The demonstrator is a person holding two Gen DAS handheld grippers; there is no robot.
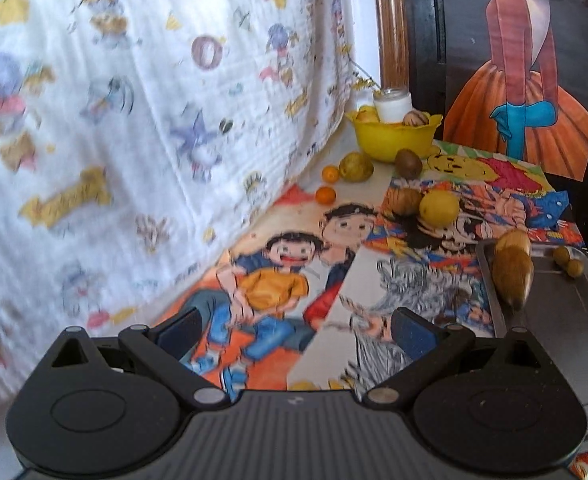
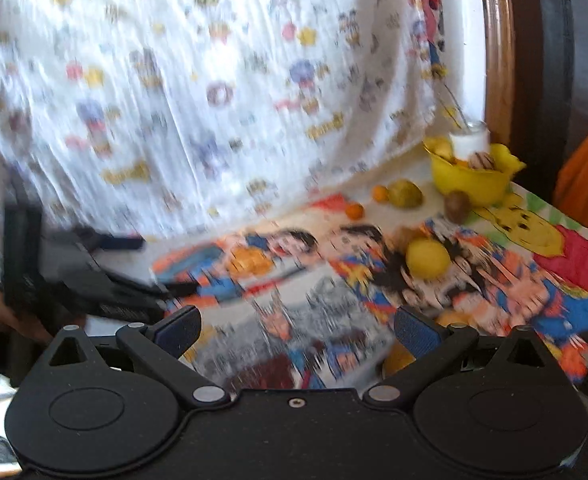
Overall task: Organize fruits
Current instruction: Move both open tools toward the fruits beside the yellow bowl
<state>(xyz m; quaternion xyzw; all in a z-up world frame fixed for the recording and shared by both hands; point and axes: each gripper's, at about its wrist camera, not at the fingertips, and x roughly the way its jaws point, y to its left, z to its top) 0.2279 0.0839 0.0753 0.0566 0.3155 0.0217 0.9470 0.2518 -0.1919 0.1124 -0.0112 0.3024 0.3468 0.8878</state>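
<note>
The left tool (image 1: 296, 330) is released, its fingers spread wide over the cartoon-printed tabletop (image 1: 277, 280) with nothing between them. The right tool (image 2: 298, 330) is likewise released and empty. The fruit lies well ahead of both: a lemon (image 1: 439, 208) beside a brown fruit (image 1: 405, 201), two small oranges (image 1: 326, 195) near a greenish fruit (image 1: 357, 167), and a kiwi (image 1: 408, 163) just in front of the yellow bowl (image 1: 392, 140), which holds more fruit and a white jar (image 1: 392, 106). To the right, a grey tray (image 1: 554, 308) carries two brown fruits (image 1: 512, 276) and two small green ones (image 1: 568, 262).
</note>
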